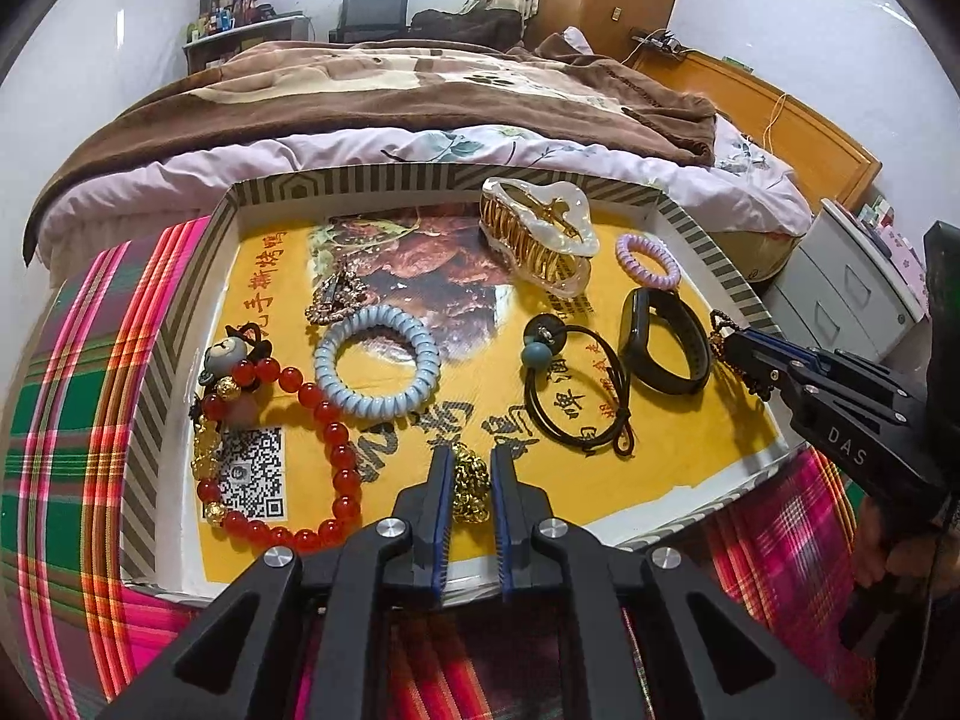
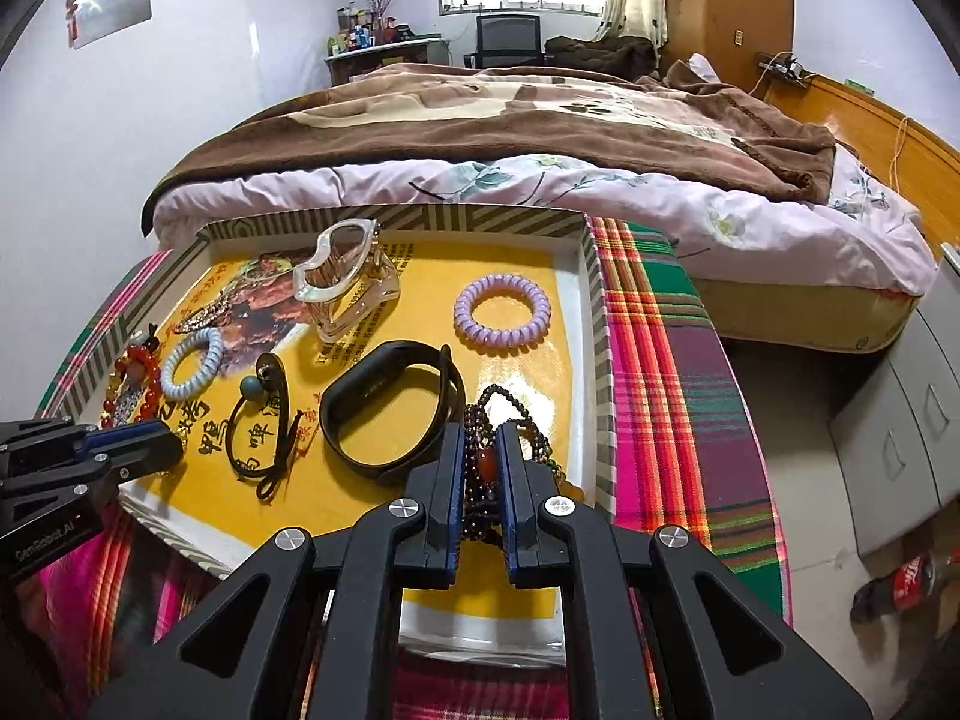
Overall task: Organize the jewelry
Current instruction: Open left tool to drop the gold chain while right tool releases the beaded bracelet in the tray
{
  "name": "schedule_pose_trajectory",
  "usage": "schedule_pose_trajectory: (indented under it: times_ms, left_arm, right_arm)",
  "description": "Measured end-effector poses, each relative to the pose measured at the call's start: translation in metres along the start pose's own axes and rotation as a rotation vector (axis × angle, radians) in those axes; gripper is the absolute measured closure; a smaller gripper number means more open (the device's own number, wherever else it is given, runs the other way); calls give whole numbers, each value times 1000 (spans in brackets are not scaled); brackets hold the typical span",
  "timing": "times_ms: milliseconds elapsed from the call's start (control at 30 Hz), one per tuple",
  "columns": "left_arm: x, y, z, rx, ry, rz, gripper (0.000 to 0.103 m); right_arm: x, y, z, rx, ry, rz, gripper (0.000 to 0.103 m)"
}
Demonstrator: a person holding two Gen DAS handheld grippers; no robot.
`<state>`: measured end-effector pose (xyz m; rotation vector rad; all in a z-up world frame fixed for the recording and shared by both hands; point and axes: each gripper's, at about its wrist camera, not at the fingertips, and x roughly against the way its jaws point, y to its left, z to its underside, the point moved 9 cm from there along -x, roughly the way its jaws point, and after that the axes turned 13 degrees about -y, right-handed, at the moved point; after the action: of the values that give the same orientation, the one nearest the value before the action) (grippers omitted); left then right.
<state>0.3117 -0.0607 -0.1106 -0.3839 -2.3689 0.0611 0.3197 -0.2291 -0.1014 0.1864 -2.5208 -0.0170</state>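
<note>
A striped-rim tray (image 1: 705,243) lined with yellow paper holds the jewelry. My left gripper (image 1: 472,459) is low over its near edge, pads closed against a bunched gold chain (image 1: 471,483) that rests on the liner. My right gripper (image 2: 482,441) is at the tray's near right corner, shut on a dark beaded bracelet (image 2: 510,414) with an orange bead; its loops spread on the liner. Each gripper shows in the other's view, the right one (image 1: 735,348) and the left one (image 2: 165,447). A red bead bracelet (image 1: 336,438) lies left of the gold chain.
Also in the tray (image 2: 600,360): blue coil tie (image 1: 377,360), black hair tie (image 1: 576,396), black fitness band (image 2: 390,414), purple coil tie (image 2: 501,312), clear claw clip (image 1: 540,234), rhinestone clip (image 1: 336,300). Plaid cloth (image 2: 666,384) lies under the tray, a bed (image 2: 540,138) behind, drawers (image 2: 900,438) right.
</note>
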Motion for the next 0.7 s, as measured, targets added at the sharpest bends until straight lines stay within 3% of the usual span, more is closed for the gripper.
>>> schedule_pose_trajectory:
  times_ms: [33,100,167,333,467,700]
  left_arm:
    - [0,0,0,2,0,1,84]
    - [0,1,0,9,0,1,67]
    - [1,1,0,13,-4,-1,61]
    - [5,-1,-1,9,-9,-1,59]
    - [11,-2,-2,9,-19,-6,49]
    - [33,-6,-5,0,-49,-44,36]
  right_arm:
    - [0,0,0,-2,0,-2,92]
    - [-1,1,1,-5,3,-5,92]
    - [0,3,1,-3,1,-12,89]
    - [3,4,-1,0,-8,-10,86]
    - [9,6,-3,-8,-18,-20,64]
    - [28,14,-7,-11,-45,-31,63]
